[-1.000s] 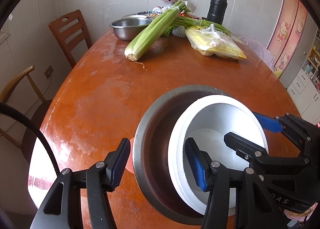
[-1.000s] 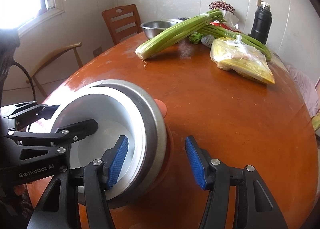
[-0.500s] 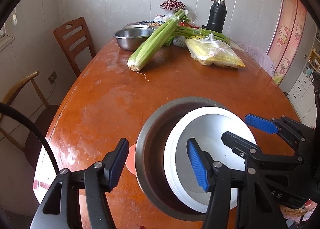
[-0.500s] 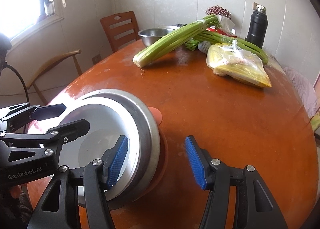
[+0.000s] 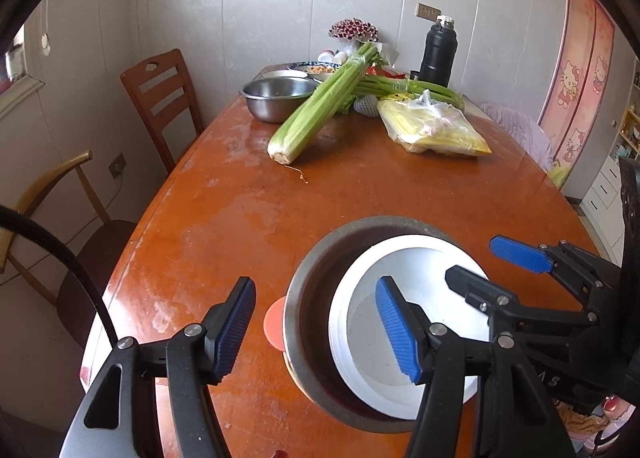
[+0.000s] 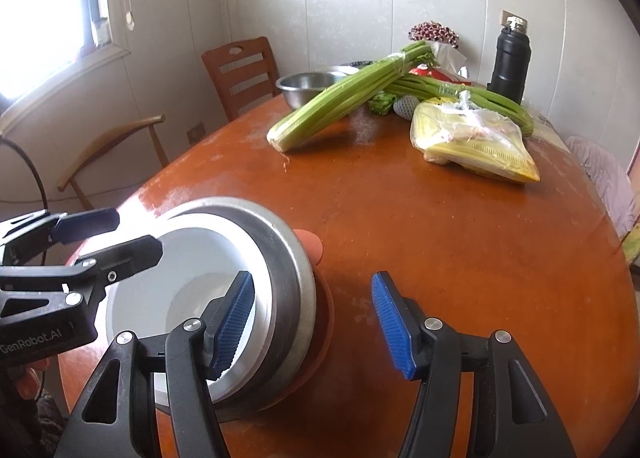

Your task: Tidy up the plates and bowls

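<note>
A white bowl (image 5: 416, 322) sits nested inside a steel bowl (image 5: 308, 298), which rests on an orange plate (image 5: 274, 324) on the wooden table. In the right wrist view the same stack shows: white bowl (image 6: 168, 290), steel bowl (image 6: 288, 278), orange plate (image 6: 310, 244). My left gripper (image 5: 316, 330) is open, above the stack's left rim, holding nothing. My right gripper (image 6: 312, 324) is open, above the stack's right rim, and shows from the left wrist view (image 5: 480, 262).
At the far end lie a celery bunch (image 5: 320, 106), a steel basin (image 5: 276, 96), a bag of yellow food (image 5: 436, 130), a black flask (image 5: 438, 52) and dishes. Two chairs (image 5: 160, 98) stand left of the table. The table edge (image 5: 132, 242) runs close on the left.
Both grippers have lifted and drawn back from the stack. The nested bowls have settled flat on the orange plate. Both stay open.
</note>
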Tool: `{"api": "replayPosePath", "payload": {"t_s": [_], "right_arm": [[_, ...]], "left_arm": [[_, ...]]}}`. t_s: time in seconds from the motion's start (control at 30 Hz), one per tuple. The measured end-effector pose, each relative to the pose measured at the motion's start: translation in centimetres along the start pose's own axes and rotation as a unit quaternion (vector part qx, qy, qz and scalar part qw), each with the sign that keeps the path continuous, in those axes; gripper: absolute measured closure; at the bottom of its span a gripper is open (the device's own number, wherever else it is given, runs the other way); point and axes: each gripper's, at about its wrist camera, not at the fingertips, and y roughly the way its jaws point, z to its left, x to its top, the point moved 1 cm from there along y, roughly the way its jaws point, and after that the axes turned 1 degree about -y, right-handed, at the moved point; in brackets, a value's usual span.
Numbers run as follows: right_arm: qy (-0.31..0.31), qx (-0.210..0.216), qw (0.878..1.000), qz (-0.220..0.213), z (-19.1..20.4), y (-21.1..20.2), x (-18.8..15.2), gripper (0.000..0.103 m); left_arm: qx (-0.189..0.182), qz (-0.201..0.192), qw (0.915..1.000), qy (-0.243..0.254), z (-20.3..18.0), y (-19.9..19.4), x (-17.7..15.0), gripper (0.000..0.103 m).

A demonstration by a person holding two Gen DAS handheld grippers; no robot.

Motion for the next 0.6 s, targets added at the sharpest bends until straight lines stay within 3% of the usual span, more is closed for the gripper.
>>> {"api": "replayPosePath", "payload": {"t_s": [0.3, 0.6], "right_arm": [[0.013, -0.001, 0.999, -0.03, -0.2, -3.2, -0.5, 0.036], [0.008, -0.002, 1.0, -0.026, 0.8, -6.8, -4.2, 0.035]], "left_arm": [[0.005, -0.017, 0.9998, 0.004, -1.0, -2.5, -1.7, 0.04], [0.016, -0.03, 0.9994, 0.006, -2.6, -5.1, -5.3, 0.039]]}}
